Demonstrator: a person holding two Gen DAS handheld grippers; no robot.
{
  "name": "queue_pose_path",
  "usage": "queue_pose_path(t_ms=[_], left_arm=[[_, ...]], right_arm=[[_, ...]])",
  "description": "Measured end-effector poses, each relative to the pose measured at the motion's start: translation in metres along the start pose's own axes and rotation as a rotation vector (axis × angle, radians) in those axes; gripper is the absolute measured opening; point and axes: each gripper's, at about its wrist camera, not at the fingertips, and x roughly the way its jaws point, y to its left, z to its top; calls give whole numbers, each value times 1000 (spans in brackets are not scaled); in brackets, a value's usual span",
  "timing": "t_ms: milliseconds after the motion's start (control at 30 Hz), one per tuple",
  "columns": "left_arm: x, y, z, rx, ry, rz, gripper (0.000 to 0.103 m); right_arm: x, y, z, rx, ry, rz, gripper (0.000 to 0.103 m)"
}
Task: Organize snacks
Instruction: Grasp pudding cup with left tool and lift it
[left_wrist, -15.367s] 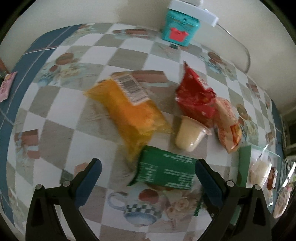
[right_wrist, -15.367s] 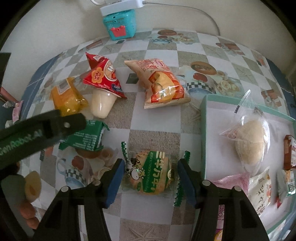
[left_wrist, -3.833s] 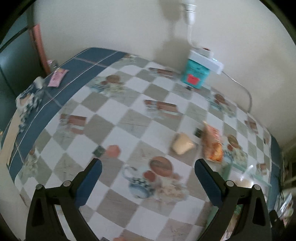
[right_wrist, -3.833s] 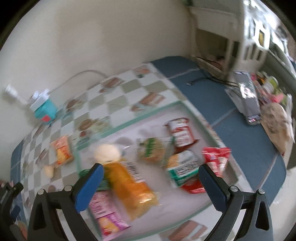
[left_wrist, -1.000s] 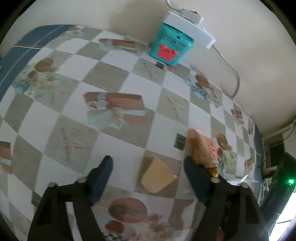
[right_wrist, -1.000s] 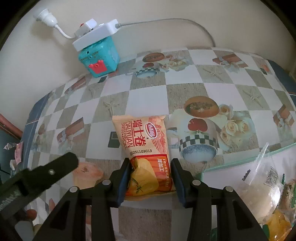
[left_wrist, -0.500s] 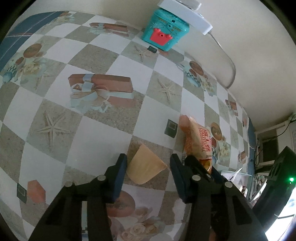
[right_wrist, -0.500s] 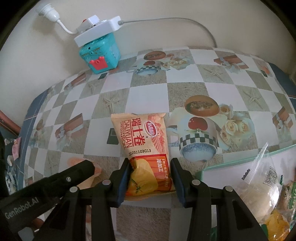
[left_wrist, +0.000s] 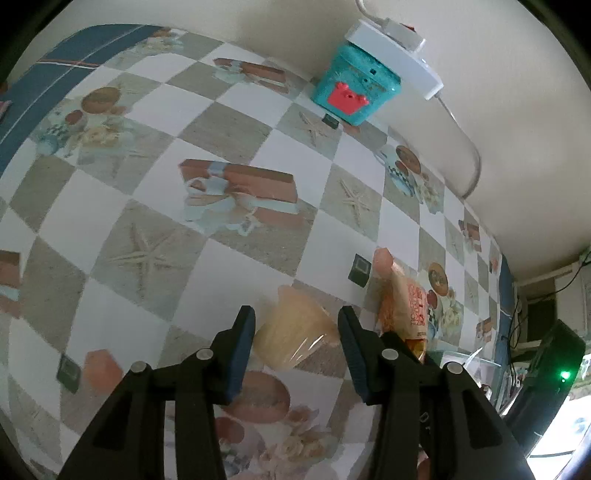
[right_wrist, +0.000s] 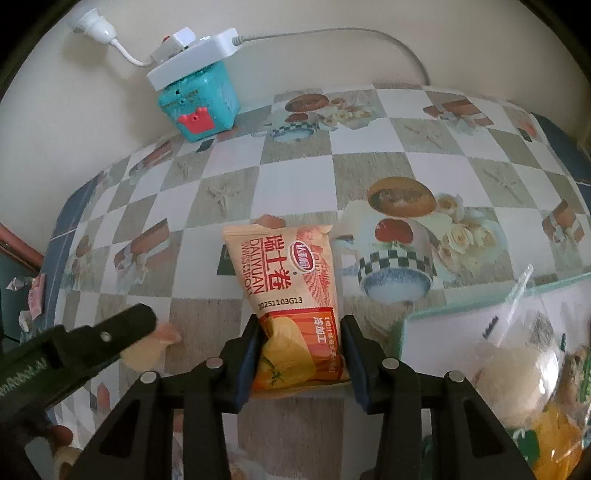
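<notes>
A pale yellow jelly cup (left_wrist: 293, 332) lies on its side on the checked tablecloth. My left gripper (left_wrist: 296, 320) is shut on the cup, with a finger pressed on each side. The cup shows partly behind the left gripper's arm in the right wrist view (right_wrist: 147, 349). An orange Swiss-roll packet (right_wrist: 291, 295) lies flat to the cup's right; it also shows in the left wrist view (left_wrist: 402, 306). My right gripper (right_wrist: 300, 325) is shut on the packet's near end. A green-rimmed tray (right_wrist: 461, 299) at the right holds several bagged snacks.
A teal box (right_wrist: 201, 103) with a white power strip (right_wrist: 188, 55) on top stands against the back wall; its cable runs right along the wall. It also shows in the left wrist view (left_wrist: 354, 92). A round bun in a clear bag (right_wrist: 517, 365) lies in the tray.
My left gripper has moved in over the jelly cup and closed on it. My right gripper stays on the orange packet, with the view pushed slightly closer.
</notes>
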Motion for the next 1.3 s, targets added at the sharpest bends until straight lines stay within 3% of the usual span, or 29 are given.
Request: queue_pose_path(t_ms=[333, 367, 433, 767, 933, 1100, 1300], left_arm=[[-36, 14, -18, -24, -23, 22, 44], [-40, 16, -21, -27, -26, 21, 39], [-46, 18, -26, -34, -28, 26, 15], [-67, 12, -56, 6, -41, 26, 16], [-66, 24, -55, -32, -43, -8, 41], [-54, 21, -50, -3, -38, -5, 43], [-27, -4, -50, 119, -2, 38, 43]], right_arm=[[-46, 10, -22, -3, -3, 14, 43], [-51, 11, -25, -5, -7, 16, 43], [-63, 12, -32, -11, -18, 17, 43], [-95, 0, -73, 47, -24, 41, 43], [-98, -10, -82, 76, -23, 28, 43], [-92, -18, -77, 97, -18, 33, 43], [-88, -22, -72, 97, -12, 37, 43]])
